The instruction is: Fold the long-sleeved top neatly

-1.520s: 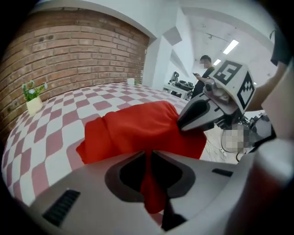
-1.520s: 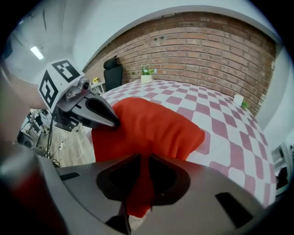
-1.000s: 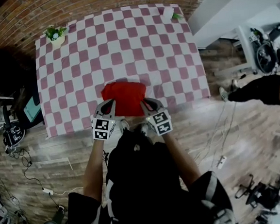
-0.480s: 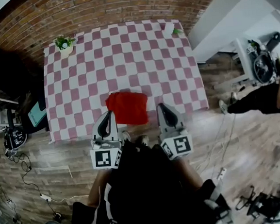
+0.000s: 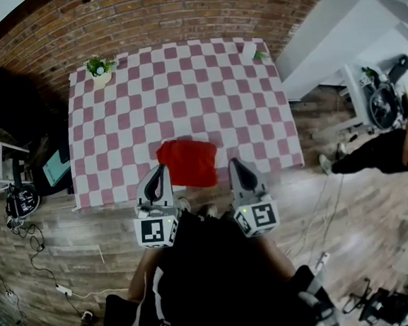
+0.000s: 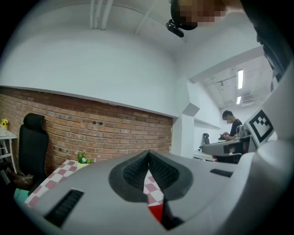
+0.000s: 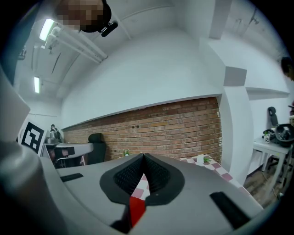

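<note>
- The red top (image 5: 187, 163) lies folded into a compact rectangle at the checked table's (image 5: 183, 82) near edge.
- The left gripper (image 5: 160, 171) and right gripper (image 5: 235, 164) hover just off that edge, jaws closed, both empty.
- The fold looks finished; any tidy-up means pressing edges flat and squaring corners.
- No readable writing, only square markers.

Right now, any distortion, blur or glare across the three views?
Head view: heavy fisheye, the brick wall bows and the checked table curves at its edges; the red top is sharp. Left gripper view: black round vignette, the shut left claw blocks the lower half. Right gripper view: same vignette, the right claw, just closed on nothing, blocks the bottom; ceiling strip light blown out.
</note>
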`<state>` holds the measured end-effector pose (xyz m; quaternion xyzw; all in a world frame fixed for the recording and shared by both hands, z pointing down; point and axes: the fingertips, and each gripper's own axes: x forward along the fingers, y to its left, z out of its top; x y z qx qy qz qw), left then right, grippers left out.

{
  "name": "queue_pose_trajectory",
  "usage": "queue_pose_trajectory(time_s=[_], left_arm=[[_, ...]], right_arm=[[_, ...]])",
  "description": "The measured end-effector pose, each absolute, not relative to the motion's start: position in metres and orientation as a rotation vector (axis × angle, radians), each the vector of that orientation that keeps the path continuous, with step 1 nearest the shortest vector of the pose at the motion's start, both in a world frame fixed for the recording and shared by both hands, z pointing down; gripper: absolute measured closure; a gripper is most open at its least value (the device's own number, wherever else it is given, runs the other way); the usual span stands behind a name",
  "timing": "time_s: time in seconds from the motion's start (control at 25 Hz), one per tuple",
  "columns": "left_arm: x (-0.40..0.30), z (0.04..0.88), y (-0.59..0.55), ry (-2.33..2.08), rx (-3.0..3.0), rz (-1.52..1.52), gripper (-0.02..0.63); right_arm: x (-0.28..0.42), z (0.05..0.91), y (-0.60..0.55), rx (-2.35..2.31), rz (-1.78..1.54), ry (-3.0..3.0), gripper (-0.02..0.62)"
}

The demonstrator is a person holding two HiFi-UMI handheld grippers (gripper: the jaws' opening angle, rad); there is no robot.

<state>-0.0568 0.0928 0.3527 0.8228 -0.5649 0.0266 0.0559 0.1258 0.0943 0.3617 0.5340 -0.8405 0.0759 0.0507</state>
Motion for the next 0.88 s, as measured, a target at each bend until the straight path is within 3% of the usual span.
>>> queue_pose_trajectory(time_s=[0.88], left_arm=[[-0.0548,0.3549,0.0919,-1.746,2.444,0.06,0.6]], right_arm=[[0.1232,0.3648,0.0886,1.58,0.227,-2.576,0.586]])
